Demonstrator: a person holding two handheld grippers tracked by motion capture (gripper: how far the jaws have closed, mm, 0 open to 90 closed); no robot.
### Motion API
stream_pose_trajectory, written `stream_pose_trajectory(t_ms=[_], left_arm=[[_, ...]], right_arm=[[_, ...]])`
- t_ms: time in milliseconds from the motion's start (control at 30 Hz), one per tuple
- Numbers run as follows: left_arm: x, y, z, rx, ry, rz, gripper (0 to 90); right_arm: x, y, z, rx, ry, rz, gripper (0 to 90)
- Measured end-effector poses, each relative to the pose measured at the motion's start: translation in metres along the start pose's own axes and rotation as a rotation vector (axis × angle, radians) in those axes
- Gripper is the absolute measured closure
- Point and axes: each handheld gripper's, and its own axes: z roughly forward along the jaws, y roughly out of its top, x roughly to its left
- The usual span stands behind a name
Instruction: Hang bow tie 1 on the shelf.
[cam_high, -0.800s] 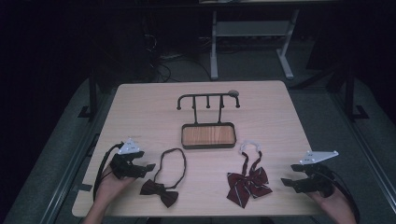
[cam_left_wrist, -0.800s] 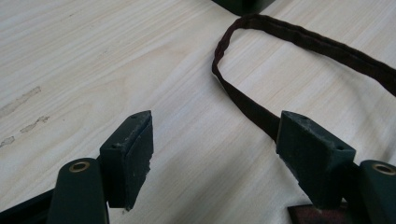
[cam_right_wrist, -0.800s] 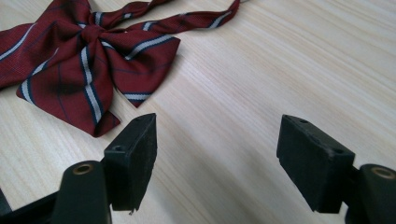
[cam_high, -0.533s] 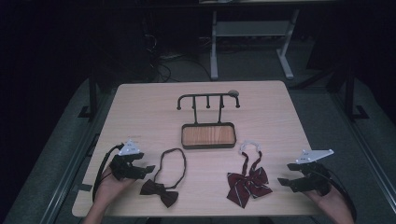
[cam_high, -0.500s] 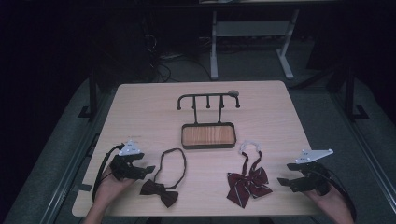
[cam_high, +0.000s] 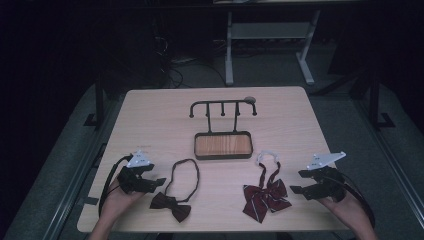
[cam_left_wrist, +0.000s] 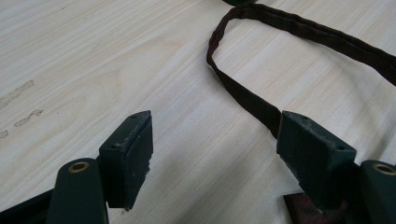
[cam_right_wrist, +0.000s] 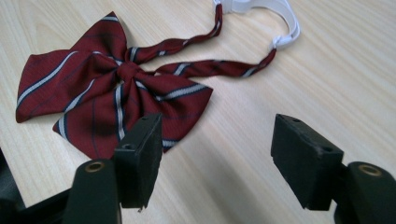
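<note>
On a wooden table (cam_high: 150, 120), the left gripper (cam_high: 154, 183) rests with jaws spread beside a dark bow tie (cam_high: 171, 206), a striped red bow tie (cam_high: 265, 197) lies right of it, then the right gripper (cam_high: 297, 182), jaws also spread and empty.

Two bow ties lie on the surface (cam_high: 150, 120): one dark bow tie (cam_high: 171, 206) at about 7 o'clock and one striped red bow tie (cam_high: 266, 196) at about 5 o'clock. One hook rack (cam_high: 223, 106) rises from one wooden-floored tray (cam_high: 223, 145) at centre, with what look like five pegs.
</note>
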Motion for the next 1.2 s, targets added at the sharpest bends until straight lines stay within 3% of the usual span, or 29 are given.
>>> stream_pose_trajectory(t_ms=[500,800,1200], left_arm=[[-0.001,0.001,-0.001,0.0,0.004,0.017,27.4],[0.0,0.001,-0.001,-0.001,0.004,0.02,27.3],[-0.001,0.0,-0.001,-0.007,-0.002,0.023,27.3]], right_arm=[[-0.006,0.034,0.009,0.057,0.036,-0.051,40.9],[-0.011,0.053,0.014,0.095,0.022,-0.087,45.9],[-0.019,0.072,0.023,0.141,0.011,-0.084,50.6]])
